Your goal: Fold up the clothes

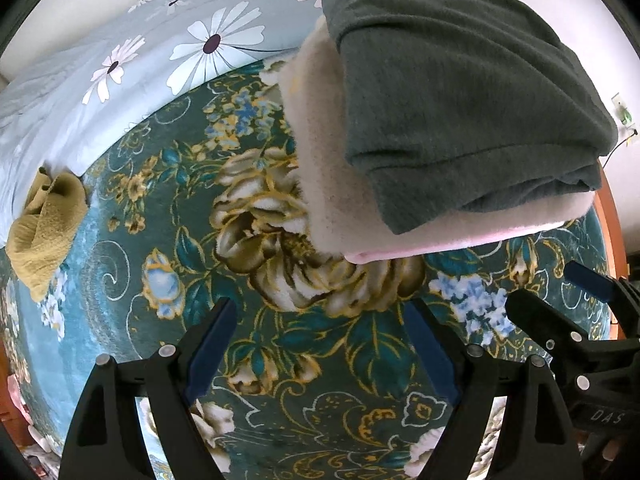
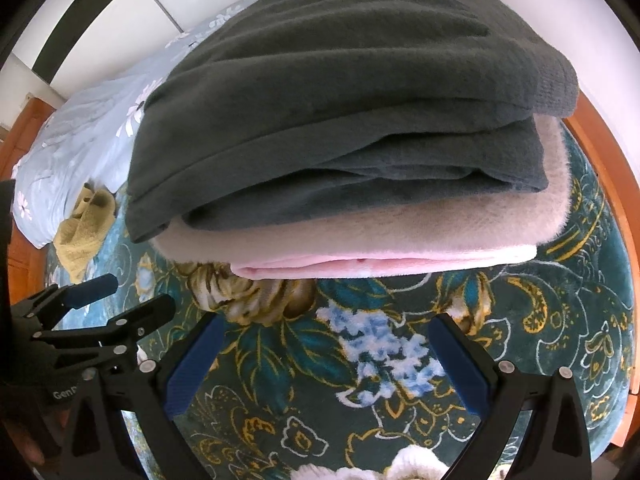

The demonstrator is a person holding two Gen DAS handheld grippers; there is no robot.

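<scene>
Two wrist views of a bed covered by a teal flowered blanket [image 1: 280, 360]. The left tool [image 1: 320, 356] hung over bare blanket with its two fingers spread wide and nothing between them; the right tool [image 2: 324, 364] was likewise spread and empty, just in front of the stack. A dark green garment [image 2: 340, 100], already folded, lay on top of a folded cream fleece [image 2: 400, 232] with a pink layer [image 2: 360, 265] at the bottom, all three resting on the blanket. A crumpled mustard-yellow garment [image 1: 44, 224] lay well apart, near the edge of a pale blue daisy-print quilt [image 1: 120, 60], and appeared to be the piece not yet folded. It looked thin, light and limp, so it would probably sag and bunch when lifted. A pinch at a hem or two corners, one per tool, seemed the best hold for spreading it flat.
</scene>
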